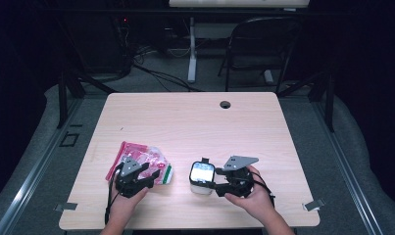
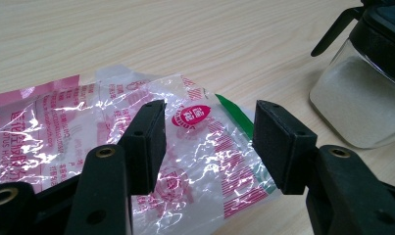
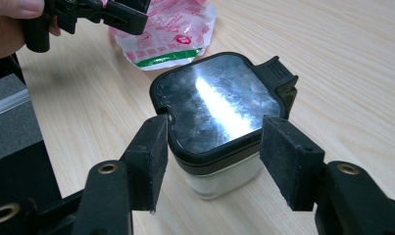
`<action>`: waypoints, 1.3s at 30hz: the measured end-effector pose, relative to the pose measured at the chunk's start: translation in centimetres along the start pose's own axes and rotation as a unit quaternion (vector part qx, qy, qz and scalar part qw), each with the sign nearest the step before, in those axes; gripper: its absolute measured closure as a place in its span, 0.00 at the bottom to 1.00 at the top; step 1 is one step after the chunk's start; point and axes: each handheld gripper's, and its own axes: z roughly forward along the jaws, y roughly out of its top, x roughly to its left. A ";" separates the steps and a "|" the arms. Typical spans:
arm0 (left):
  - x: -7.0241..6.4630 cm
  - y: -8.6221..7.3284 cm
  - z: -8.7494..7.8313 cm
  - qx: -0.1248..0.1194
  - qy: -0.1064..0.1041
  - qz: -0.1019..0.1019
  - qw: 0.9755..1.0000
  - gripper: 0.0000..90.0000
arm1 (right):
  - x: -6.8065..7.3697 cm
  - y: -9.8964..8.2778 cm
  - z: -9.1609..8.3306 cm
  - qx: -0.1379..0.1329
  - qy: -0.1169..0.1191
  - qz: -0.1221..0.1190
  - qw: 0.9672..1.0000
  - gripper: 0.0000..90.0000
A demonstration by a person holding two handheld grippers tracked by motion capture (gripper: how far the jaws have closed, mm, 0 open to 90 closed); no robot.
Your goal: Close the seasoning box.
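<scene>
High view: left gripper [image 1: 147, 177] over the pink plastic bag [image 1: 138, 159], right gripper [image 1: 209, 179] at the lidded jar [image 1: 202, 178], on the table [image 1: 195, 122]. Left gripper view: jaws spread wide, bag lying between and beneath them, ungripped. Right gripper view: jaws wide, flanking the jar's black lid [image 3: 217, 105] without touching; nothing grasped yet, lid still on.

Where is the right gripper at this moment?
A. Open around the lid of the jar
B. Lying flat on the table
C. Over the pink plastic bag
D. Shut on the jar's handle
A: the right gripper has its jaws open on either side of the black-lidded jar.
</scene>
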 end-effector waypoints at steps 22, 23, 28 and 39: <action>0.2 0.0 -0.1 -0.002 0.003 -0.003 1.000 0.52 | -2.3 -0.2 -1.8 -0.020 -0.025 0.035 0.999 0.49; 0.3 0.0 -0.1 -0.002 0.003 -0.003 1.000 0.52 | -2.6 -0.3 -2.1 -0.021 -0.029 0.037 0.999 0.49; 0.3 0.0 -0.1 -0.003 0.004 -0.005 1.000 0.52 | -3.7 -0.5 -2.9 -0.029 -0.043 0.054 0.997 0.49; 0.4 0.0 -0.1 -0.002 0.004 -0.006 1.000 0.52 | -5.7 -1.1 -4.6 -0.040 -0.067 0.087 0.993 0.49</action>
